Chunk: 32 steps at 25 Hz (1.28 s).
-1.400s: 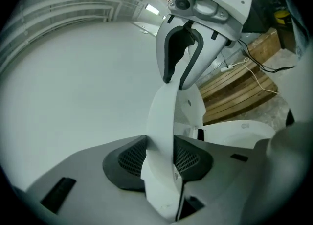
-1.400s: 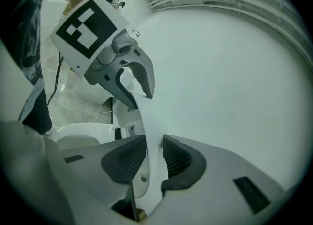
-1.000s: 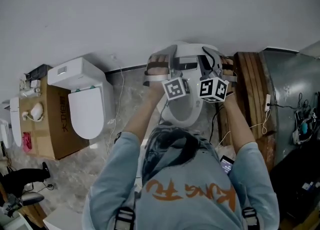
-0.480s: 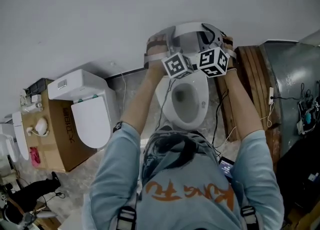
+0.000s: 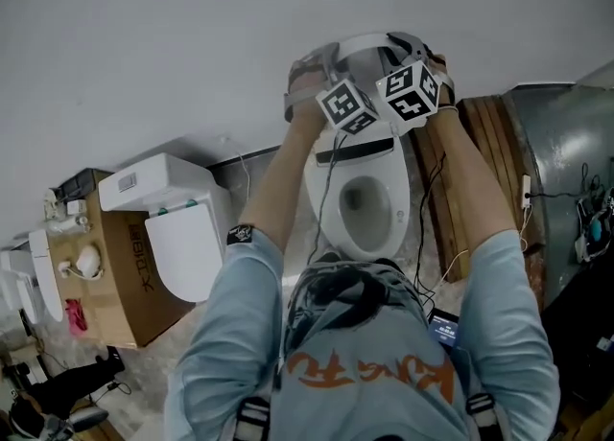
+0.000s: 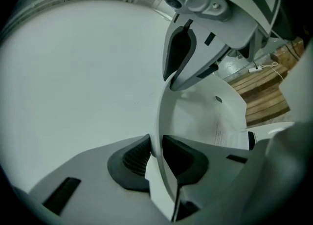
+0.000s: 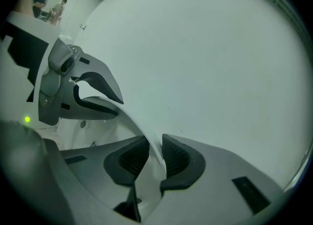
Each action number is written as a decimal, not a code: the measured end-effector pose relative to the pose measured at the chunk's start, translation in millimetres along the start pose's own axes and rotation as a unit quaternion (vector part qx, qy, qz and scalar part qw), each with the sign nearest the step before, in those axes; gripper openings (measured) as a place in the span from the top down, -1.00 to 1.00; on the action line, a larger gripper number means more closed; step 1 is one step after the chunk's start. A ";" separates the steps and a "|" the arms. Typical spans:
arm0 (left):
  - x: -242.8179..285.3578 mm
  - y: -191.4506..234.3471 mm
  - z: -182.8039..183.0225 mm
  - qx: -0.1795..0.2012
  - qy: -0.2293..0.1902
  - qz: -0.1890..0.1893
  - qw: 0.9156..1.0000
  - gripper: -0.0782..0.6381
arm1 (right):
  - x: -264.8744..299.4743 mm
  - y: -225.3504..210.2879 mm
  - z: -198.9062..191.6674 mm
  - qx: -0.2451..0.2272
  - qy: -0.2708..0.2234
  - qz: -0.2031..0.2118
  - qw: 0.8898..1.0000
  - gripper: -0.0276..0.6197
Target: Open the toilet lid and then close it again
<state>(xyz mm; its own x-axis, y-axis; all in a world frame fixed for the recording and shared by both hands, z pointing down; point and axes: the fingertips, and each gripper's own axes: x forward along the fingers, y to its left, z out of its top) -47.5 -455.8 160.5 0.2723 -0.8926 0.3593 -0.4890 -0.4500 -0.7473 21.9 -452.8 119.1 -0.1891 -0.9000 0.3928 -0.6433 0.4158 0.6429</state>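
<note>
The white toilet [image 5: 365, 204] stands against the wall with its bowl exposed. Its lid [image 5: 369, 46] is raised nearly upright, close to the wall. Both grippers hold the lid's free edge side by side. In the head view my left gripper [image 5: 324, 73] sits just left of my right gripper [image 5: 420, 54], their marker cubes below them. In the left gripper view my left gripper [image 6: 156, 153] is shut on the thin lid edge [image 6: 159, 116]. In the right gripper view my right gripper [image 7: 155, 156] pinches the lid rim [image 7: 132, 121] the same way.
A second white toilet [image 5: 177, 228] stands to the left beside a cardboard box [image 5: 115, 257]. Wooden planks [image 5: 489, 161] and a metal cabinet [image 5: 566, 161] lie to the right. Cables run along the floor by the bowl. The plain white wall [image 5: 192, 36] is right behind the lid.
Both grippers have swung away toward the wall with the lid. The lid has gone from tilted over the bowl to nearly upright, uncovering the bowl.
</note>
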 end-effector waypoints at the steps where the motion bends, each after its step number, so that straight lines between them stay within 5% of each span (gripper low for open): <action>1: 4.2 0.9 0.7 -0.004 0.002 -0.007 1.000 0.53 | 4.9 -1.9 0.0 0.000 0.006 0.001 1.000 0.66; 7: 20.2 1.7 -2.1 -0.024 0.016 -0.038 0.999 0.53 | 26.2 -4.3 -2.2 -0.013 0.039 0.009 0.999 0.69; 12: 17.5 5.7 -1.6 0.004 0.026 -0.021 0.999 0.52 | 20.8 -6.5 -2.9 -0.020 0.040 0.019 0.999 0.70; 32: -85.7 -38.4 16.4 -0.014 -0.018 -0.016 1.000 0.52 | -89.5 33.9 -19.3 -0.085 0.006 0.054 0.995 0.62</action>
<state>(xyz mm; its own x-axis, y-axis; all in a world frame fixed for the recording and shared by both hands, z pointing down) -38.5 -361.6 149.3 0.3178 -0.8768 0.3609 -0.5030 -0.4786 -0.7197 31.3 -355.6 118.4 -0.2398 -0.8479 0.4729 -0.4847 0.5266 0.6984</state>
